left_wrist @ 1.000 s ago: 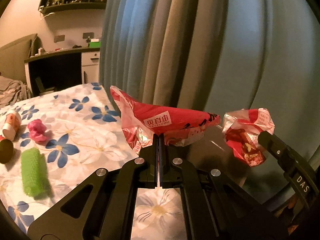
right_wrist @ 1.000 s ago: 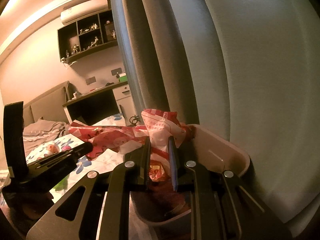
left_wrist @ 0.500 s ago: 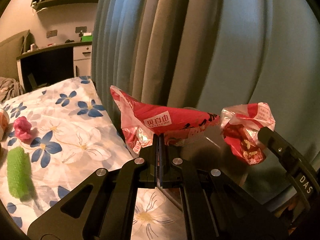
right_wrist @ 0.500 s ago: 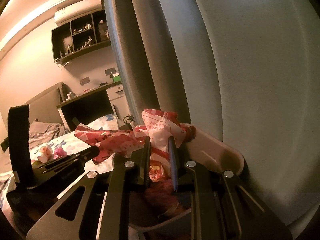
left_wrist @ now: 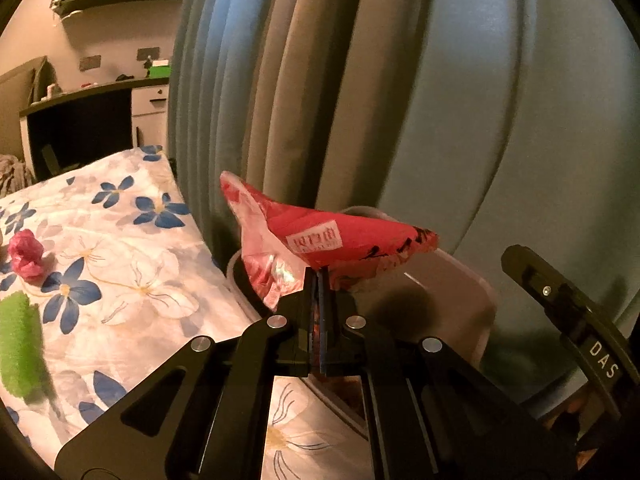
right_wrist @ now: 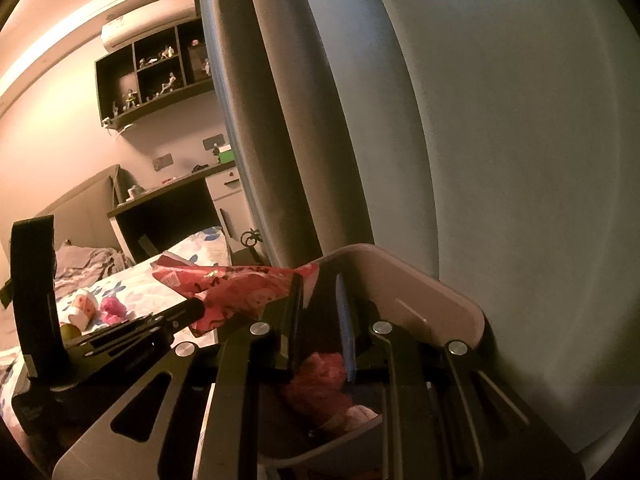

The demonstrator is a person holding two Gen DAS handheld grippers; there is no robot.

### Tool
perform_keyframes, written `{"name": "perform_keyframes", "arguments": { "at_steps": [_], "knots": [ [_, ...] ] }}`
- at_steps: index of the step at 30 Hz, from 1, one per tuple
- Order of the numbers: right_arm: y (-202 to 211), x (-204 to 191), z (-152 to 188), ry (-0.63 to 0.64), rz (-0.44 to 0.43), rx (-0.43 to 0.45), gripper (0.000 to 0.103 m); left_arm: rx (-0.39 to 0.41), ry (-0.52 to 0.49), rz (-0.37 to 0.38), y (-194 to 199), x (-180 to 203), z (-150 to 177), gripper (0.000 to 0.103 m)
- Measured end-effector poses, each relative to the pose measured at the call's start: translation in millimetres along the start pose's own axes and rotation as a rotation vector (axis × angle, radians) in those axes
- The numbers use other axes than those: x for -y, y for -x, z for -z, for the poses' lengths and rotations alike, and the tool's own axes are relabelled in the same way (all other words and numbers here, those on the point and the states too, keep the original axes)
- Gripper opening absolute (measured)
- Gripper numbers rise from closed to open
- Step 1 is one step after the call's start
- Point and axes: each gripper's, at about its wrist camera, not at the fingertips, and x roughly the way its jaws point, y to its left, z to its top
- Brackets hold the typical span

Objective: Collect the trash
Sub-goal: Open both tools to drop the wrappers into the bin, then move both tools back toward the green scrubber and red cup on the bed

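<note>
My left gripper (left_wrist: 318, 276) is shut on the lower edge of a flat red snack wrapper (left_wrist: 340, 236). It holds the wrapper over the near rim of a beige trash bin (left_wrist: 460, 272) that stands against the curtain. From the right wrist the same wrapper (right_wrist: 240, 284) hangs at the left gripper's tip (right_wrist: 196, 308), just left of the bin (right_wrist: 420, 280). My right gripper (right_wrist: 320, 284) hangs over the bin's mouth, jaws slightly apart with nothing between them. Crumpled red and pink trash (right_wrist: 320, 380) lies inside the bin below it. One right finger (left_wrist: 560, 300) shows in the left wrist view.
A bed with a floral sheet (left_wrist: 120, 240) runs along the bin's left side. On it lie a pink crumpled piece (left_wrist: 26, 254), a green fuzzy object (left_wrist: 16, 344) and a small cup (right_wrist: 82, 308). A blue-grey curtain (left_wrist: 400, 100) hangs close behind the bin.
The crumpled red-and-white wrapper has left the right gripper's fingers and now lies in the bin. The left gripper carried its red wrapper rightward and lower, over the bin's rim.
</note>
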Motion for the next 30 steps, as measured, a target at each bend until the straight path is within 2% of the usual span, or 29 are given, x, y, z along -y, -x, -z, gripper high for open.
{"name": "perform_keyframes", "arguments": {
  "at_steps": [1, 3, 5, 6, 9, 11, 14, 16, 21, 30],
  "knots": [
    [0.9, -0.4, -0.2, 0.001, 0.002, 0.003, 0.018, -0.003, -0.001, 0.009, -0.4, 0.5, 0.3, 0.007],
    [2.6, -0.3, -0.6, -0.001, 0.001, 0.007, 0.018, -0.006, -0.006, 0.015, -0.1, 1.4, 1.2, 0.023],
    [5.2, -0.6, -0.6, -0.003, 0.005, 0.014, 0.023, 0.005, -0.008, 0.014, 2.8, 1.2, 2.6, 0.052],
    [6.5, -0.4, -0.6, -0.005, 0.005, 0.018, 0.028, 0.014, -0.006, 0.009, 5.2, 0.4, 3.3, 0.057],
    [10.3, -1.4, -0.3, -0.005, 0.005, 0.024, 0.031, 0.033, 0.014, -0.001, 13.7, -5.7, 4.6, 0.075],
    [12.1, -2.3, 0.2, 0.001, 0.006, 0.028, 0.039, 0.057, 0.039, -0.023, 22.5, -12.6, 5.5, 0.088],
    [16.8, -5.4, 1.6, 0.008, -0.002, 0.041, 0.051, 0.084, 0.065, -0.069, 38.4, -23.9, 7.9, 0.097],
    [19.8, -9.5, 2.6, 0.015, 0.000, 0.052, 0.062, 0.092, 0.074, -0.112, 47.8, -31.9, 9.2, 0.097],
    [25.6, -20.7, 4.1, 0.026, -0.003, 0.069, 0.078, 0.107, 0.105, -0.234, 76.4, -55.9, 17.4, 0.097],
    [36.0, -50.6, 10.9, 0.055, -0.044, 0.073, 0.087, 0.153, 0.193, -0.387, 131.2, -107.8, 35.0, 0.097]
  ]
}}
